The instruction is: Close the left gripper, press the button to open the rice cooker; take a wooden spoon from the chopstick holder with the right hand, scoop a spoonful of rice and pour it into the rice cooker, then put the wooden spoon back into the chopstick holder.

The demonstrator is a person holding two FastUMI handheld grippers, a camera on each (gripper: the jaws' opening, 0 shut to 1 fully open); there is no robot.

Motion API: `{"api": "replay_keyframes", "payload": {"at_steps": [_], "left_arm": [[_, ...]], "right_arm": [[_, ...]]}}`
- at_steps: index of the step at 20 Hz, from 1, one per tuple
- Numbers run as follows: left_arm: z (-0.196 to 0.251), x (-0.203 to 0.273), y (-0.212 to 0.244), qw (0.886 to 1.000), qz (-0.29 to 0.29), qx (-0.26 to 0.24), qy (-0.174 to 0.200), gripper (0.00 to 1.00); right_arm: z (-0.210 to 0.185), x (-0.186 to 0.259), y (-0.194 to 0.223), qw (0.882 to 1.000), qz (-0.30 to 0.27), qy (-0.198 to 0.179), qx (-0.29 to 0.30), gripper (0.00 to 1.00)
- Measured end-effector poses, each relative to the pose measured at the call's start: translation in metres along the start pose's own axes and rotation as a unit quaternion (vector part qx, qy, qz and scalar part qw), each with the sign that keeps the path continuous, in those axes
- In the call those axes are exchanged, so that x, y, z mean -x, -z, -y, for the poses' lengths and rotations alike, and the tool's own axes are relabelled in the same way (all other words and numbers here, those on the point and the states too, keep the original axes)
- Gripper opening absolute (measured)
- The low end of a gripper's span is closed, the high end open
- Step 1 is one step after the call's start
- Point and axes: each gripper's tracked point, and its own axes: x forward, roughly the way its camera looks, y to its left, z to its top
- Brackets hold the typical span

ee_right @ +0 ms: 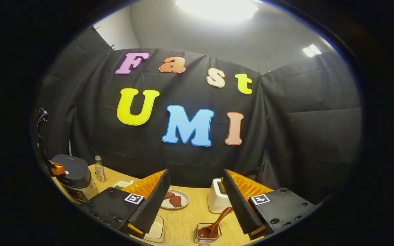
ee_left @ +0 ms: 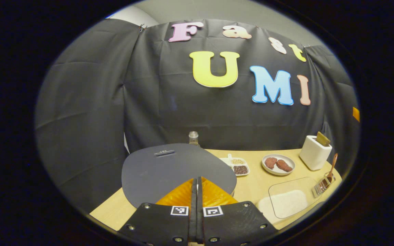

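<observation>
Nearest, my left claw (ee_left: 197, 191) is pressed shut, empty, over the rice cooker (ee_left: 169, 167), lid down. My right claw (ee_right: 193, 201) gapes wide, empty, above the wooden spoon (ee_right: 214, 223) standing in the clear chopstick holder (ee_right: 208, 233). Beside it I log a rice tray (ee_left: 291, 201); farther along the worktop (ee_left: 251, 181), a plate (ee_left: 278, 164) of two brown pieces, a white box (ee_left: 315, 152), a bottle (ee_right: 99, 169).

Rice cooker (ee_right: 71, 177) lid down, far left of table.
Wooden spoon (ee_right: 214, 223) leaning in clear chopstick holder (ee_right: 208, 233); rice container (ee_left: 291, 201) near.
</observation>
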Motion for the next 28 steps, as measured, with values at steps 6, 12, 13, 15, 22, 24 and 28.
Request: {"api": "replay_keyframes", "payload": {"at_steps": [6,12,13,15,22,24,28], "left_arm": [[0.000,0.000,0.013,1.000,0.000,-0.001,-0.007,0.02],[-0.005,-0.003,0.017,0.997,-0.029,0.066,-0.002,0.02],[-0.005,-0.002,0.016,0.998,-0.022,0.065,0.000,0.02],[-0.005,0.002,0.007,0.998,-0.008,0.056,-0.002,0.02],[-0.014,0.019,-0.078,0.996,0.083,0.007,-0.040,0.02],[-0.018,0.026,-0.100,0.993,0.106,0.008,-0.050,0.01],[-0.022,0.048,-0.138,0.986,0.153,0.002,-0.071,0.00]], "right_arm": [[-0.002,0.000,-0.001,1.000,0.001,-0.002,0.003,0.98],[-0.010,0.002,-0.001,1.000,-0.002,-0.018,0.008,0.98],[-0.010,0.003,-0.002,1.000,0.000,-0.020,0.009,0.98],[-0.007,0.005,-0.006,1.000,0.006,-0.021,0.008,0.98],[0.014,0.009,-0.005,1.000,0.009,-0.018,-0.011,0.98],[0.020,0.010,-0.002,1.000,0.005,-0.019,-0.015,0.97],[0.027,0.013,-0.002,1.000,0.007,-0.026,-0.016,0.98]]}}
